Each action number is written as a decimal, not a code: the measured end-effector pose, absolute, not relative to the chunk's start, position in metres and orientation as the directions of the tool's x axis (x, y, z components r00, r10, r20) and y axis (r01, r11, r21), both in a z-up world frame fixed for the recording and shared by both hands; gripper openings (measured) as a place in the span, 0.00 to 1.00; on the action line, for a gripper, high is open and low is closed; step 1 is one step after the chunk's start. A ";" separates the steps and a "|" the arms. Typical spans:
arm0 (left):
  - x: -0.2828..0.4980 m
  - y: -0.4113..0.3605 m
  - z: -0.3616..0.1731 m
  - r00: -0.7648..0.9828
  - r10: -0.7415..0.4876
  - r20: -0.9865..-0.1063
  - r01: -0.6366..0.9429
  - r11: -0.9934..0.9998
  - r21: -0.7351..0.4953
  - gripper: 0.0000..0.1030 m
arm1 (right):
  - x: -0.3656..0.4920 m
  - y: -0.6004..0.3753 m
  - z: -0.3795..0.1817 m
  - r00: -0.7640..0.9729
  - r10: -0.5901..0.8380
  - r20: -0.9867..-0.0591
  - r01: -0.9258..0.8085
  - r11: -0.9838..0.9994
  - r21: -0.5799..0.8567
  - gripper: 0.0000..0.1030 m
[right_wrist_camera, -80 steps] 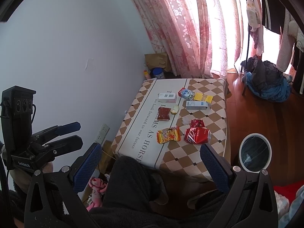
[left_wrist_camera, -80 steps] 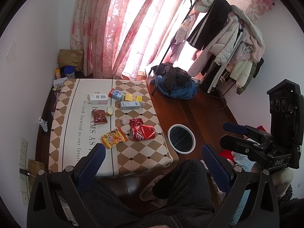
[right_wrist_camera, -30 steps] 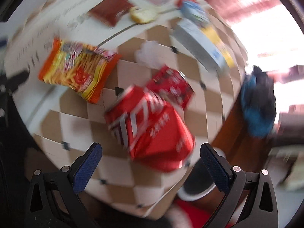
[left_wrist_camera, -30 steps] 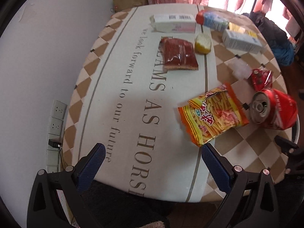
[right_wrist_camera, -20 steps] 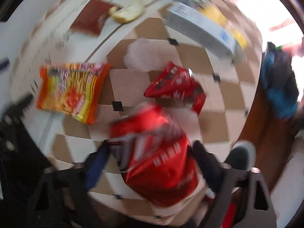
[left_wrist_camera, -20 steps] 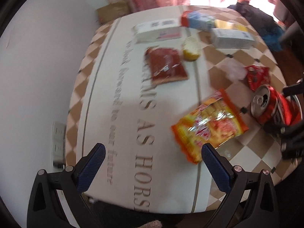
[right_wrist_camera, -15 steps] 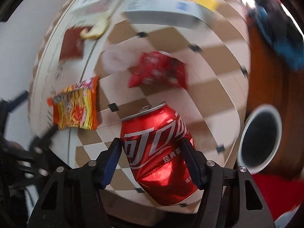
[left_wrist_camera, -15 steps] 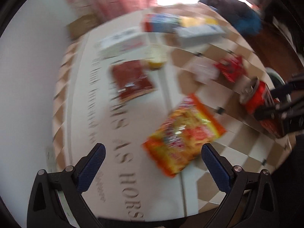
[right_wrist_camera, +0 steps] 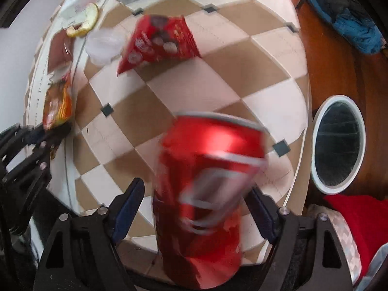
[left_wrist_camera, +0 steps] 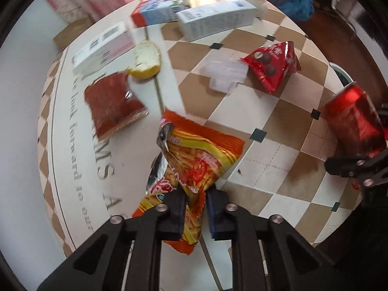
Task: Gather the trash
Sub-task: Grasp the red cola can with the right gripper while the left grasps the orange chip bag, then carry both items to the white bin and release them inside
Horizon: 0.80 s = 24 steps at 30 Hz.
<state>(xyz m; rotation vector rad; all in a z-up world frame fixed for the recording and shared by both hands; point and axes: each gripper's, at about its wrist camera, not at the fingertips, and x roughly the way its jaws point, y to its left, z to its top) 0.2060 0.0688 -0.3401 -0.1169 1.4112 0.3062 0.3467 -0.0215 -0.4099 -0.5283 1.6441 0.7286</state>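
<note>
The left gripper (left_wrist_camera: 195, 212) has its two dark blue pads closed to a narrow gap, pinching the near end of a crinkled orange-and-yellow foil snack bag (left_wrist_camera: 194, 162); the bag's far end lies on the checked tablecloth (left_wrist_camera: 276, 167), its torn silver mouth curling up. Half a second ago these jaws stood wide above the bag, so one piece of trash has just been caught.

The right gripper (right_wrist_camera: 197, 214) holds a dented red aluminium drink can (right_wrist_camera: 203, 194) between its blue pads (right_wrist_camera: 128, 202), open only as wide as the can's body. The can stands tilted, rim away from the camera, blurred with motion. From the left wrist view it seems raised off the cloth near the table's right edge, where a second ago it lay on its side.

With both hands loaded, the drop seems next: the white-rimmed round bin (right_wrist_camera: 338, 146) with its dark liner sits on the wooden floor just beside the table.

Left on the cloth: a red chocolate wrapper (left_wrist_camera: 271, 66), a clear plastic scrap (left_wrist_camera: 224, 74), a dark red sachet (left_wrist_camera: 112, 104), a yellow peel (left_wrist_camera: 145, 60) and three cartons (left_wrist_camera: 215, 18).
</note>
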 end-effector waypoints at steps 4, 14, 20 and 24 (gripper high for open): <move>0.191 0.076 -0.333 0.144 0.115 -0.983 -0.380 0.924 0.053 0.06 | 0.339 -0.023 -0.407 -0.167 0.086 -0.982 -0.674 0.717 0.177 0.65; 0.158 0.070 -0.301 0.190 0.204 -0.960 -0.539 0.839 0.071 0.06 | 0.319 -0.044 -0.371 -0.088 0.272 -0.958 -0.604 0.751 0.268 0.61; 0.159 0.038 -0.241 0.278 0.263 -0.924 -0.554 0.829 0.069 0.06 | 0.339 -0.081 -0.313 -0.034 0.439 -0.898 -0.552 0.741 0.383 0.48; 0.176 0.009 -0.194 0.374 0.279 -0.884 -0.530 0.847 0.043 0.06 | 0.366 -0.128 -0.273 0.012 0.524 -0.851 -0.524 0.728 0.441 0.48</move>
